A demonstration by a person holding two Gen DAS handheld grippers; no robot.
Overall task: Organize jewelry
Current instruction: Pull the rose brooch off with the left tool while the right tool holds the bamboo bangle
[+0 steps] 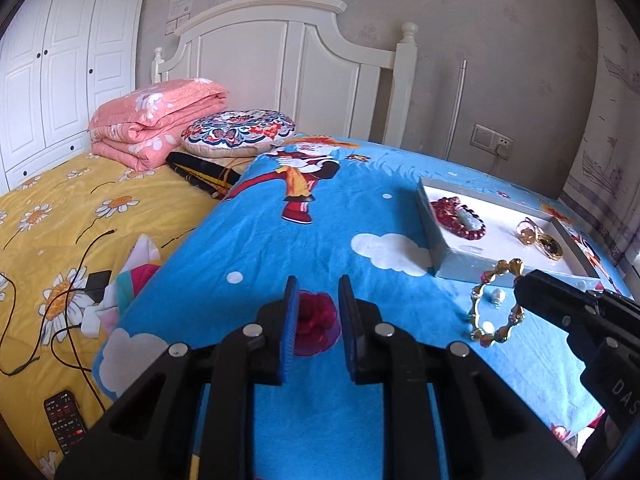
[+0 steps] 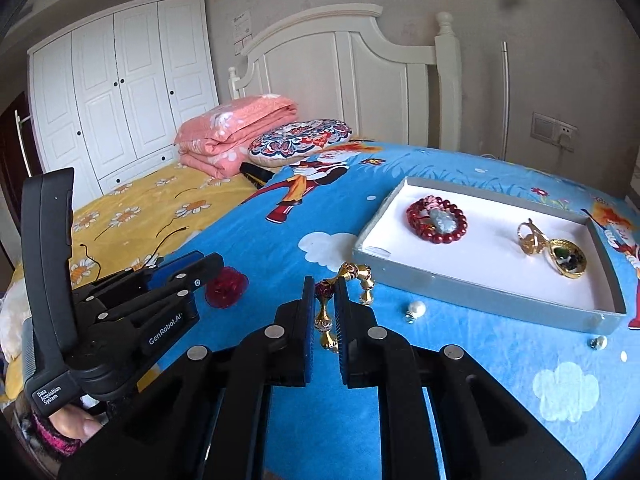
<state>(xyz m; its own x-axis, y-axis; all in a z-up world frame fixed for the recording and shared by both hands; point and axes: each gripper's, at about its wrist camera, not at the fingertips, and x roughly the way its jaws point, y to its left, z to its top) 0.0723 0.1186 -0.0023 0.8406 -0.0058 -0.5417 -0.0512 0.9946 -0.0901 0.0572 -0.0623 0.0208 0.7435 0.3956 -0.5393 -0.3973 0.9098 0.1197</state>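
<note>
my right gripper [image 2: 322, 306] is clamped on the gold bangle [image 2: 352, 280], beside the gray tray [image 2: 480, 292]. my left gripper [image 1: 318, 308] is narrow around the red rose ornament [image 1: 316, 322], contact unclear.

I am working over a bed [image 2: 460, 360] spread with a blue cartoon blanket [image 1: 320, 240], and on that blanket I see a shallow grey box [image 2: 460, 284], a red rose-shaped piece [image 2: 226, 286], a loose pearl [image 2: 417, 309] just in front of the box and a small bead [image 2: 599, 343] near its right corner. Farther back a yellow daisy quilt [image 1: 60, 208] carries a folded pink quilt [image 1: 156, 124], a round patterned cushion [image 1: 240, 132], black cables [image 1: 76, 292] with a charger [image 1: 98, 280], and a phone [image 1: 64, 420].
</note>
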